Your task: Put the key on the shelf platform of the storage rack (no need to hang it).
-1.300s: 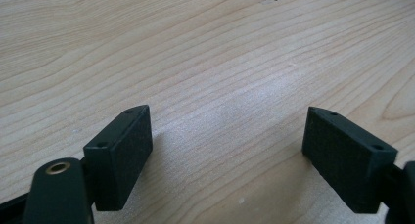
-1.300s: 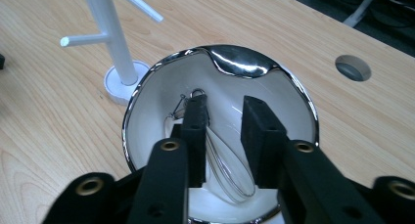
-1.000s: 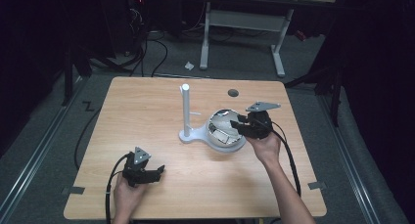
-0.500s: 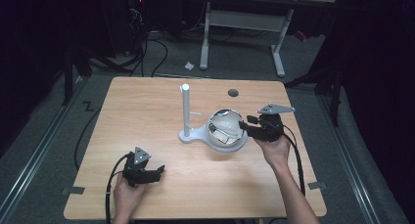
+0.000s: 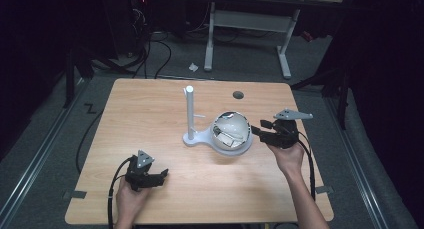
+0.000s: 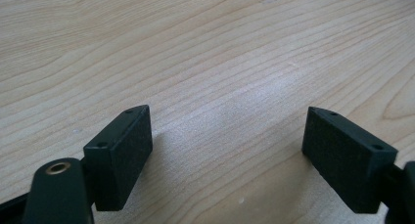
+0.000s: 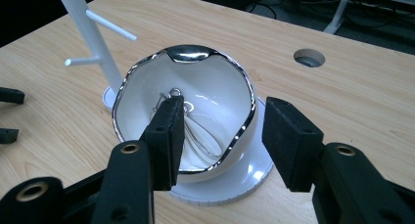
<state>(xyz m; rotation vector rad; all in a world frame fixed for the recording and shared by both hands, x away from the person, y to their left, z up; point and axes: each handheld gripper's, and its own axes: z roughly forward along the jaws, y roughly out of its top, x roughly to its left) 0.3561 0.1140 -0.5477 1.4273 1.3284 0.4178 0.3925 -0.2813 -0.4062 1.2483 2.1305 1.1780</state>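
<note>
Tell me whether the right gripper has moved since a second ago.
Yes. The right gripper has drawn back to the right, off the white bowl it was over, toward the table's right edge. Its jaws have just been opening, nothing between them.

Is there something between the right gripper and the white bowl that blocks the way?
Nothing visible does. The right gripper has open jaws just in front of the white bowl, and the gap between them is free.

I work in a lab: bare wooden tabletop (image 5: pixel 150 114), cables (image 5: pixel 150 49) across grey carpet, adjustable desk frame (image 5: pixel 247 24) behind.
</note>
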